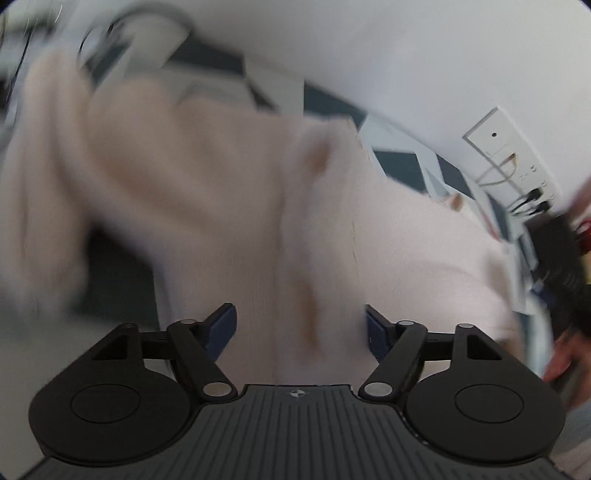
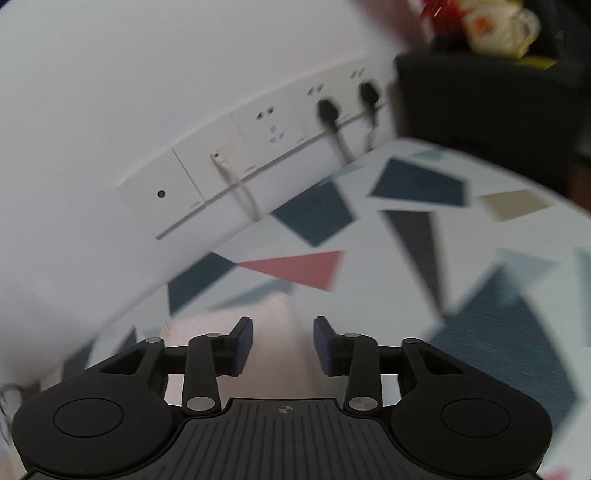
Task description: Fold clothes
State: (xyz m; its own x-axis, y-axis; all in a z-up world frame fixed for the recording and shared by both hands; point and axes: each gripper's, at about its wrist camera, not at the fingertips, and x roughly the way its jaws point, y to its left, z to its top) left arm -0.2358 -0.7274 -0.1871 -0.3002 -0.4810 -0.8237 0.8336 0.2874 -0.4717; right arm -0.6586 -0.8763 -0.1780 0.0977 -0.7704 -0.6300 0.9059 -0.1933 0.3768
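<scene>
I'm holding both tools over the tabletop (image 2: pixel 480 229) and both views are smearing, so take this with a grain of salt.

Left tool (image 1: pixel 301 328) is sitting spread, pads well apart, with the pink top (image 1: pixel 229 206) bunching up between and beyond them. The cloth is filling the gap, but the pads aren't pinching it as far as I can tell. Right tool (image 2: pixel 283 345) is also spread, narrower gap, with a bit of the same pink cloth poking up between its pads, again not clamped.

What's worrying me: the top is looking rumpled and heaped, not flat, with one part draping off to the left. If I'm closing on a lump like that I'm probably grabbing several layers at once, and any fold I'm making is going crooked. If I'm closing on only a thin edge, the knit is slipping out mid-lift.

Further out, the cables (image 2: pixel 334 125) are hanging from the sockets (image 2: pixel 273 129) right at the back edge of the tabletop, so a wide swing is risking a snag there. Past that, a cup (image 2: pixel 498 26) is sitting on a dark box (image 2: pixel 480 99) at the far right, which a flung sleeve could be knocking.
</scene>
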